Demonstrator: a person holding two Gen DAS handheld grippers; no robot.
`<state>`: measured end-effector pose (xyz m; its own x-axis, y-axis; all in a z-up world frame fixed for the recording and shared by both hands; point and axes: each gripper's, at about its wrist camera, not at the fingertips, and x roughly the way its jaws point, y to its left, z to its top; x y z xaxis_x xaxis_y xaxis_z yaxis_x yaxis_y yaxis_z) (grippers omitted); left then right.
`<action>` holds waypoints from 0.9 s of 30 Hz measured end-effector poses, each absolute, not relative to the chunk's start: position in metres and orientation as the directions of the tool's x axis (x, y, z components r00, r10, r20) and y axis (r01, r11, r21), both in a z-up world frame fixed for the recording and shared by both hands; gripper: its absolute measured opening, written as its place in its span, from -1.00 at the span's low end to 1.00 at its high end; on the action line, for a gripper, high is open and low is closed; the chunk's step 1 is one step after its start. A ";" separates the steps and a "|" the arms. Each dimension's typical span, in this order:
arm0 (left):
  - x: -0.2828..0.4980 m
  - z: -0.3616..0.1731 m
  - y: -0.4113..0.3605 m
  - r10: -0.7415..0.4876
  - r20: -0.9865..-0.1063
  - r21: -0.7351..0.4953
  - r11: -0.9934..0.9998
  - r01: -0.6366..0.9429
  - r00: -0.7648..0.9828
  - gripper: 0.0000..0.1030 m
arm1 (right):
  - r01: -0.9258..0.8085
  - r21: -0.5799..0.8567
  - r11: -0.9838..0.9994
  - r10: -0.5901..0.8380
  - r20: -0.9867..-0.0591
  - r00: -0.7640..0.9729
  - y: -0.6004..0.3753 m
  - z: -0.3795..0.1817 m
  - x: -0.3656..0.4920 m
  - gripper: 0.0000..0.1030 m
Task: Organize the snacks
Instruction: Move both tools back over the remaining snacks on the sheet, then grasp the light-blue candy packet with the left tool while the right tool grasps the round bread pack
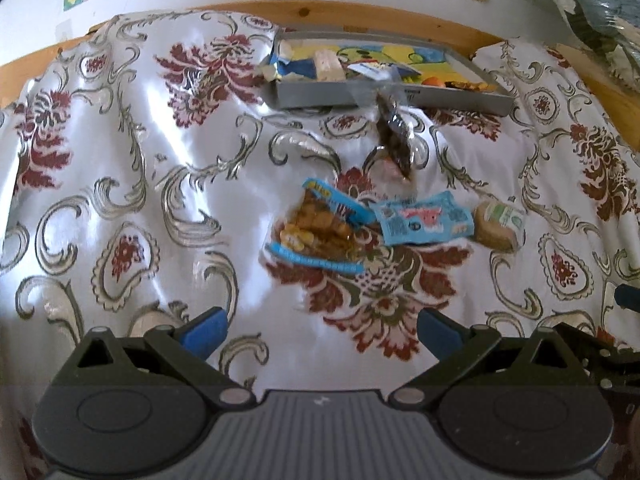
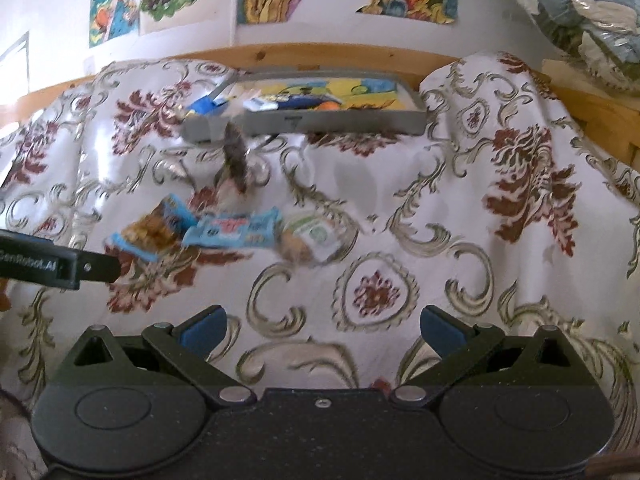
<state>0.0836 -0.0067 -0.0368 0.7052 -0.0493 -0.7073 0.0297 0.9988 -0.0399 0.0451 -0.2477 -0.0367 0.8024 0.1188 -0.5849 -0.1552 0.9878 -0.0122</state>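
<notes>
Several snack packets lie on the floral cloth. A clear packet of golden snacks with blue ends (image 1: 320, 230) (image 2: 150, 234), a light blue packet (image 1: 420, 220) (image 2: 236, 232) and a wrapped round biscuit (image 1: 498, 224) (image 2: 310, 242) lie in a row. A dark clear packet (image 1: 394, 136) (image 2: 236, 158) leans against the front wall of a grey tray (image 1: 320, 94) (image 2: 340, 122) that holds a few packets. My left gripper (image 1: 322, 330) is open and empty, short of the row. My right gripper (image 2: 322, 330) is open and empty, nearer than the biscuit.
The tray stands at the back by a wooden board (image 1: 240, 10) (image 2: 320, 54) under a wall with posters. A plastic-wrapped bundle (image 2: 580, 12) sits at the far right. The left gripper's body (image 2: 56, 266) shows at the left edge of the right wrist view.
</notes>
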 end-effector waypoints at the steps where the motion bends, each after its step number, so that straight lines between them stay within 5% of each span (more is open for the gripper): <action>1: 0.083 -0.037 -0.006 -0.050 -0.708 -0.042 0.999 0.029 0.704 0.99 | -0.158 -0.015 0.987 0.119 -0.587 0.801 -0.246 -0.038 0.043 0.99; 20: 0.096 -0.031 -0.009 -0.062 -0.696 -0.032 0.998 0.054 0.716 0.99 | -0.169 -0.019 0.985 0.127 -0.580 0.804 -0.243 -0.039 0.054 0.99; 27: 0.136 -0.024 -0.017 -0.217 -0.666 -0.058 0.969 0.240 0.714 0.99 | -0.218 -0.012 0.976 0.169 -0.591 0.789 -0.249 -0.042 0.088 0.99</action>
<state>0.1362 -0.0166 -0.0241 0.7135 -0.2172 -0.6661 0.2405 0.9689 -0.0584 0.0879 -0.2487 -0.0416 0.7885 0.1691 -0.5913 -0.2183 0.9758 -0.0121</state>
